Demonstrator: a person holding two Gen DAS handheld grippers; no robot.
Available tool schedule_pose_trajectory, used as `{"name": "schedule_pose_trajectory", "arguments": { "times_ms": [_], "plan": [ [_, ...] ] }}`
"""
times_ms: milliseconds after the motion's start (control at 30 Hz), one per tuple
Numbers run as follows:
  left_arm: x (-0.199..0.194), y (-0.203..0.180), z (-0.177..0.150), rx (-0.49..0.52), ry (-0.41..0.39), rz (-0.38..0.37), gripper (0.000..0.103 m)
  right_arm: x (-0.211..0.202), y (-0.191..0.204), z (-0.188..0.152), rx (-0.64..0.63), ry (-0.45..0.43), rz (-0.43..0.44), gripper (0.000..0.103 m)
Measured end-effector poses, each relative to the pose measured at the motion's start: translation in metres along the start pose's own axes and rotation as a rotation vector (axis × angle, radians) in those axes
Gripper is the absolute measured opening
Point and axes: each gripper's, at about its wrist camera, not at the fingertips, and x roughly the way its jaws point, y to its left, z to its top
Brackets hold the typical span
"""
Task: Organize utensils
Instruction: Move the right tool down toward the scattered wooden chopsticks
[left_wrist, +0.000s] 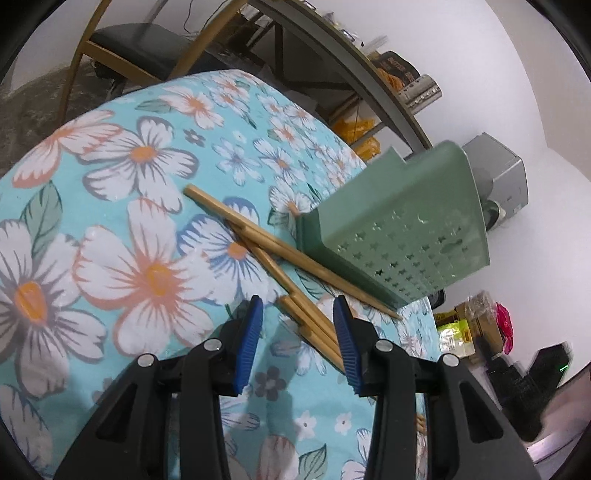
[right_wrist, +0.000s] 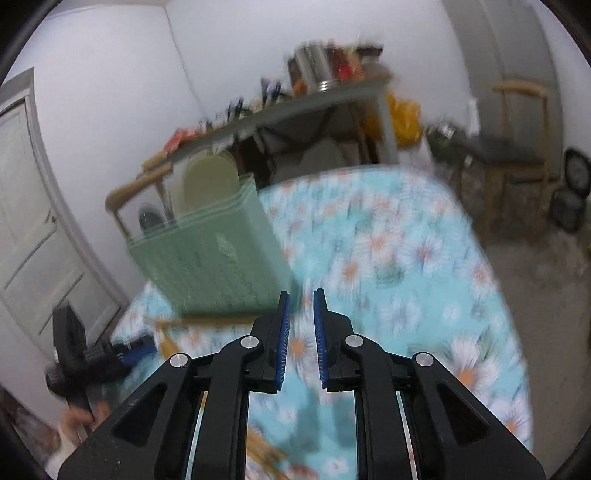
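Your left gripper (left_wrist: 298, 325), jaws apart and empty, hangs right over the chopsticks (left_wrist: 280, 254) lying slantwise on the tablecloth (left_wrist: 110, 206) beside the green rack (left_wrist: 399, 221), while your right gripper (right_wrist: 301, 325), slightly parted and empty, is farther off.

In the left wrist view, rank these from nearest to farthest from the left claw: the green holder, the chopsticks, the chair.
1. Chopsticks: nearest, ends lying between the left claw's fingers.
2. Green holder: up and right, on the cloth.
3. Chair: farthest, top left beyond the table.
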Motion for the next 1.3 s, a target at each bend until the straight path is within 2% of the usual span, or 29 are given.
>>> {"name": "schedule_pose_trajectory", "arguments": {
  "times_ms": [133,200,267,500,567,700,767,1033,1200,1300],
  "plan": [
    [-0.005,0.002,-0.01,-0.038,0.002,-0.019,0.035,0.012,-0.005,-0.03,-0.032,0.073,0.085,0.014],
    [-0.005,-0.001,-0.016,-0.028,0.016,-0.036,0.035,0.016,-0.008,-0.039,-0.016,0.14,0.097,0.014],
    [-0.003,-0.007,-0.021,-0.007,0.031,-0.03,0.035,0.009,-0.013,-0.047,0.003,0.166,0.131,0.014],
    [0.014,-0.019,-0.02,-0.023,0.045,-0.012,0.033,-0.005,-0.036,-0.063,0.131,0.195,0.178,0.014],
    [0.015,-0.017,-0.023,-0.055,0.023,0.025,0.016,-0.002,-0.039,-0.063,0.149,0.195,0.168,0.014],
    [0.005,0.0,-0.031,-0.169,-0.011,-0.056,0.011,-0.003,-0.04,-0.059,0.169,0.181,0.185,0.014],
    [-0.001,0.004,-0.032,-0.183,-0.024,-0.074,0.01,-0.001,-0.036,-0.057,0.155,0.185,0.209,0.017],
    [-0.042,0.036,-0.034,-0.268,-0.078,-0.009,0.01,0.008,-0.038,-0.059,0.159,0.223,0.246,0.017],
    [-0.057,0.048,-0.023,-0.252,-0.082,0.045,0.01,0.007,-0.028,-0.06,0.114,0.237,0.268,0.017],
    [-0.056,0.052,-0.022,-0.235,-0.07,0.037,0.01,0.002,-0.011,-0.057,0.052,0.238,0.31,0.017]
  ]
}}
